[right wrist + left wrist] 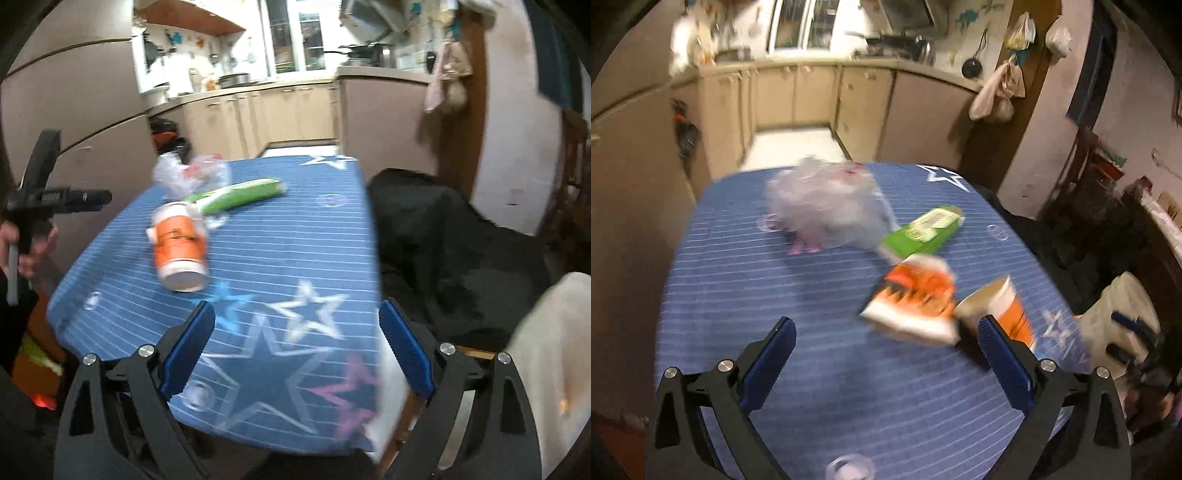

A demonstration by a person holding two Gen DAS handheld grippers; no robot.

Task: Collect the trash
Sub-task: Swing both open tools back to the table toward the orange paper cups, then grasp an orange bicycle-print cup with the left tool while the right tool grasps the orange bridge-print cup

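On the blue star-print tablecloth (746, 295) lie a crumpled clear plastic bag (820, 206), a green carton (923, 229), an orange-and-white packet (912, 299) and an orange paper cup (1001, 306) on its side. My left gripper (888, 350) is open over the near part of the table, its right finger (1001, 354) close to the cup, with nothing between the pads. My right gripper (295, 347) is open above the cloth's star-printed corner, short of the cup (181, 247), the carton (240, 194) and the bag (188, 173). The left gripper (92, 199) shows at the left edge.
A black-draped shape (424, 221) sits just right of the table. A pale chair (1123, 306) stands at the near right. Kitchen cabinets (798, 96) line the back wall. A hand (33, 251) holds the left gripper's handle. Small clear round discs (997, 232) dot the cloth.
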